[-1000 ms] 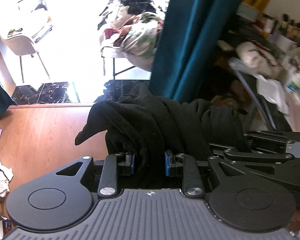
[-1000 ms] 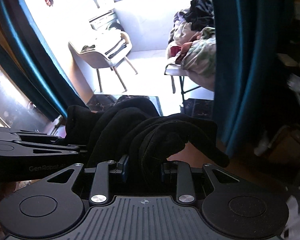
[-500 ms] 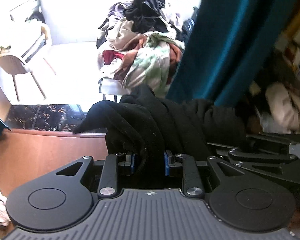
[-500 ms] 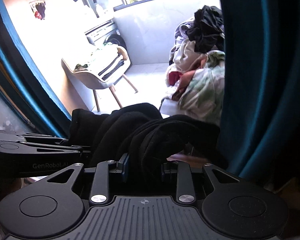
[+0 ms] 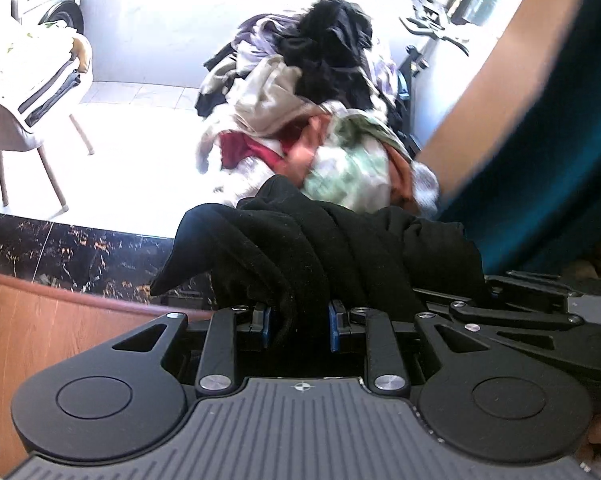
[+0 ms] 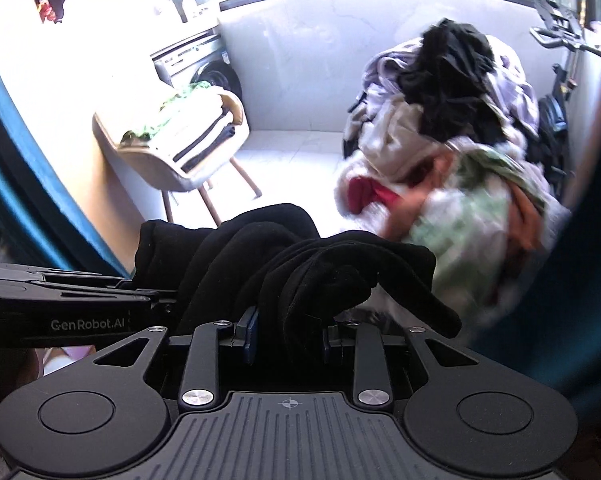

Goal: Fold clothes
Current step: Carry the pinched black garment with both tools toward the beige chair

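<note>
A bunched black garment (image 5: 320,248) hangs between both grippers, held up in the air. My left gripper (image 5: 299,322) is shut on its left part, with cloth filling the gap between the blue pads. My right gripper (image 6: 288,330) is shut on the other bunch of the same black garment (image 6: 300,272). The two grippers sit close side by side: the right one (image 5: 532,312) shows at the right of the left wrist view, the left one (image 6: 60,308) at the left of the right wrist view. The fingertips are hidden by cloth.
A big heap of mixed clothes (image 5: 312,120) (image 6: 452,148) lies ahead on a small table. A chair with folded items (image 6: 188,148) (image 5: 28,92) stands at the left, a washing machine (image 6: 204,64) behind it. Teal curtains (image 5: 548,152) hang at the right; a wooden surface (image 5: 52,328) lies below left.
Both grippers have risen and tilted up with the black garment. The clothes heap and balcony now fill the view; the wooden surface and cluttered right side have dropped out of view.
</note>
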Demonstrator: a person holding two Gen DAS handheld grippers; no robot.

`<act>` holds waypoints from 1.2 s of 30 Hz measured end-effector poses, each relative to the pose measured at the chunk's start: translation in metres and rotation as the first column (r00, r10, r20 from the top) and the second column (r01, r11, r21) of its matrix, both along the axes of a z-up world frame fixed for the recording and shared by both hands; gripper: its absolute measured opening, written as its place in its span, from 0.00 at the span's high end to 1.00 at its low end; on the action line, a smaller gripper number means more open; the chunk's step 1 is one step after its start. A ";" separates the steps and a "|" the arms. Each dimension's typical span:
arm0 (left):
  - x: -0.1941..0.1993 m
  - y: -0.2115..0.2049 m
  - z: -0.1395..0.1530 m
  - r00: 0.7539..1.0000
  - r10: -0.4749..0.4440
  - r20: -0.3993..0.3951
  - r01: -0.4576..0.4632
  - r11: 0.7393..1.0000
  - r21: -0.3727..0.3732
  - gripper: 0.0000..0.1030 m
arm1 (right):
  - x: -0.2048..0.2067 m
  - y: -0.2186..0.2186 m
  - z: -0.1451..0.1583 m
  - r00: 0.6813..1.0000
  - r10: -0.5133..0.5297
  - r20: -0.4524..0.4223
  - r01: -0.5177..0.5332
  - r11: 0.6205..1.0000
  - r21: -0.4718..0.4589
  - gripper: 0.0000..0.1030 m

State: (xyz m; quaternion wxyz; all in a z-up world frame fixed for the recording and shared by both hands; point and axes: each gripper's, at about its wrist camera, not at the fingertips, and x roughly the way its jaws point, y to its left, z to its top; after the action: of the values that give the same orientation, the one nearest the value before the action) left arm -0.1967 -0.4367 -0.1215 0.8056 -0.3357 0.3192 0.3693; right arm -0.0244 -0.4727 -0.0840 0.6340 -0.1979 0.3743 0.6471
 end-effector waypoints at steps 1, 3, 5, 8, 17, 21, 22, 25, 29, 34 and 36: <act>-0.009 0.020 0.005 1.000 0.000 0.002 0.000 1.000 0.007 0.76 | -0.007 0.021 0.003 1.000 0.004 -0.002 -0.004 1.000 0.004 0.75; -0.027 0.060 0.014 1.000 -0.003 0.002 0.003 1.000 0.029 0.76 | -0.021 0.063 0.006 1.000 0.016 -0.004 -0.016 1.000 0.011 0.75; -0.043 0.098 0.021 1.000 -0.006 -0.012 0.007 0.998 0.066 0.76 | -0.039 0.106 0.010 0.999 0.036 0.003 -0.036 0.999 0.021 0.75; -0.069 0.142 0.027 0.999 0.005 -0.031 -0.002 0.996 0.092 0.76 | -0.066 0.162 0.012 0.998 0.063 0.010 -0.063 0.997 0.034 0.75; -0.140 0.224 0.029 0.986 0.151 -0.068 -0.145 0.986 0.086 0.76 | -0.143 0.272 0.007 0.978 0.209 0.000 -0.209 0.978 0.025 0.75; -0.169 0.258 0.022 0.970 0.224 -0.094 -0.219 0.974 0.063 0.76 | -0.182 0.325 -0.002 0.955 0.297 -0.019 -0.298 0.955 -0.014 0.75; -0.176 0.267 0.021 0.965 0.243 -0.098 -0.239 0.969 0.059 0.76 | -0.189 0.336 -0.004 0.950 0.313 -0.016 -0.313 0.950 -0.017 0.75; -0.186 0.300 0.020 0.954 0.284 -0.099 -0.278 0.958 0.068 0.76 | -0.197 0.377 -0.002 0.939 0.344 -0.009 -0.344 0.939 -0.007 0.75; -0.185 0.347 0.023 0.947 0.304 -0.104 -0.295 0.951 0.088 0.76 | -0.188 0.441 -0.001 0.931 0.365 -0.022 -0.365 0.931 0.000 0.75; -0.169 0.420 0.025 0.943 0.318 -0.102 -0.310 0.947 0.084 0.76 | -0.172 0.525 0.000 0.924 0.382 0.011 -0.382 0.924 -0.020 0.75; -0.157 0.453 0.022 0.947 0.308 -0.093 -0.303 0.951 0.069 0.76 | -0.161 0.555 -0.003 0.929 0.370 0.021 -0.369 0.929 -0.028 0.75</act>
State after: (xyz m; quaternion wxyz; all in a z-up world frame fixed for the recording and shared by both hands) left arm -0.3537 0.0166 -0.0998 0.7301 -0.3397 0.2942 0.5148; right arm -0.1858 0.0824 -0.0870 0.5032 -0.2806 0.3299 0.7478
